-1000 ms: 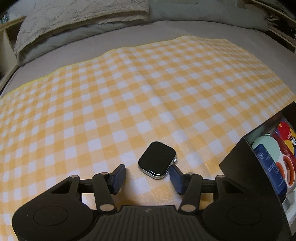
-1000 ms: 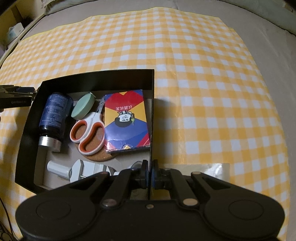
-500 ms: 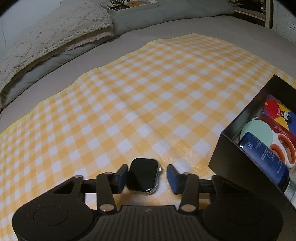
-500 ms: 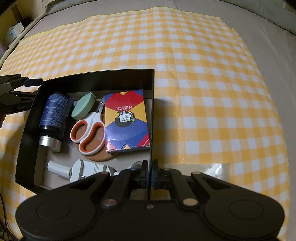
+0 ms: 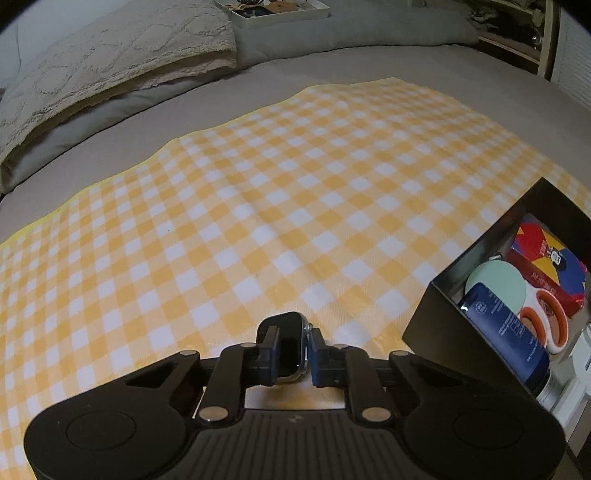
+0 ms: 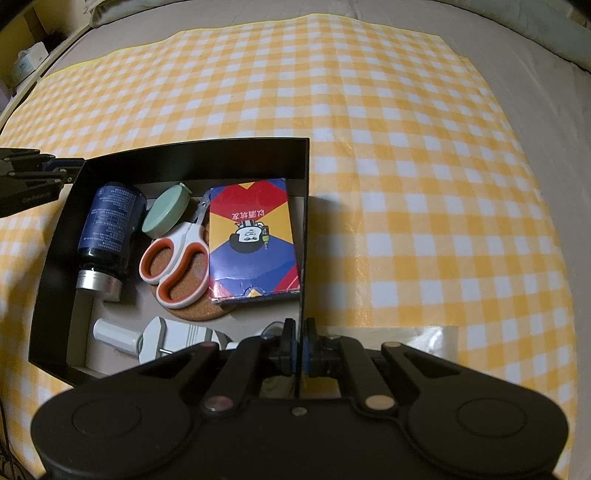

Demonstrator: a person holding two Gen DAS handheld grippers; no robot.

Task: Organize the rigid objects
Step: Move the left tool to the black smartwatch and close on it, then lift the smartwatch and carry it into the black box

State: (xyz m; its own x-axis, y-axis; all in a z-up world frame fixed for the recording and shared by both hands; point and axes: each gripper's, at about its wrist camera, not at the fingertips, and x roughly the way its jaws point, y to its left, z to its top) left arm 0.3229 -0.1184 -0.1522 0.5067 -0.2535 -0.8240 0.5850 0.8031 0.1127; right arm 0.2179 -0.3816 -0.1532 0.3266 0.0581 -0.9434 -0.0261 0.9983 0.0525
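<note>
Bed, yellow-check cloth (image 5: pixel 258 206) spread on it, black box (image 6: pixel 184 155) at 3 o'clock of the left view.
Left gripper (image 5: pixel 291 350) jaws pinching the smartwatch (image 5: pixel 290 343) by its sides, just above the cloth. Right gripper (image 6: pixel 299 349) jaws clamped on the box's right wall; scissors (image 6: pixel 177 262), card pack (image 6: pixel 253 236), dark bottle (image 6: pixel 107 229) inside.

A bedroom in a home — the work surface is a bed (image 5: pixel 388 62) with a grey sheet, a textured cream pillow (image 5: pixel 110 55) along its far edge and a yellow-checked cloth (image 5: pixel 277 192) spread across the middle. A white tray of small things (image 5: pixel 280 11) sits by the pillows — shelving shows dimly at the far right corner.
</note>
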